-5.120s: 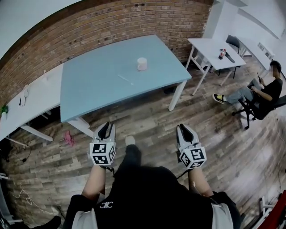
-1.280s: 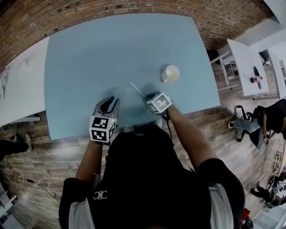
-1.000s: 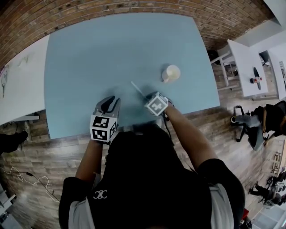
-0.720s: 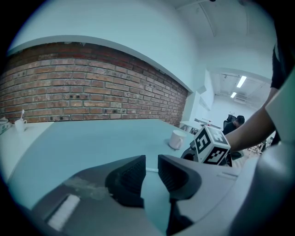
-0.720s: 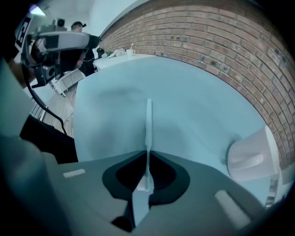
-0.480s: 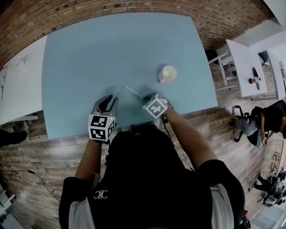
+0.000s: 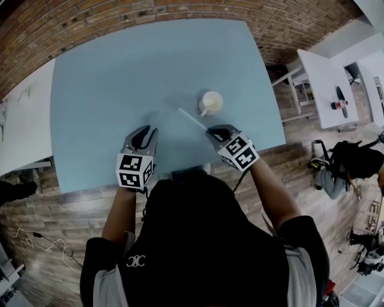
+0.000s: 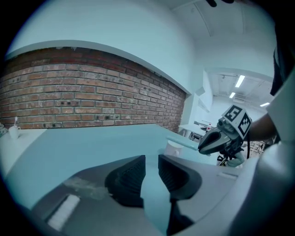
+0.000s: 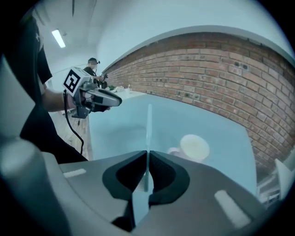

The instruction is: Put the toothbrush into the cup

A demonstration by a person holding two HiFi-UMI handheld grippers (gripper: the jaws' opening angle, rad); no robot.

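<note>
Brick wall (image 7: 150, 12): runs along the far edge of the work area, behind the table.
Wood floor (image 7: 48, 210): plank flooring, visible on the near and right sides of the table.
Blue table (image 7: 108, 78): light blue top; the only item resting on it is the cup.
White side table (image 7: 321, 75): well apart, off the blue table's right end.
Operator (image 7: 198, 240): dark top, standing at the table's near edge, one gripper in each hand, both arms extended over the near part of the table.
Left gripper (image 8: 151, 159): released; jaws stand apart with only bare table top showing between the pads. Held over the near left part of the table, well apart from the cup.
Right gripper (image 9: 147, 156): clenched on the toothbrush; its jaws have just been closing, and the handle is pinched between the pads. Held clear of the table top, near the cup.
Cup (image 7: 210, 102): white, with a handle; upright, mouth up, on the right half of the table.
Toothbrush (image 9: 149, 129): thin and pale; one end is in the right gripper's jaws, and the rest projects straight out beyond the fingertips, lifted off the table, passing just beside the cup and outside it.
</note>
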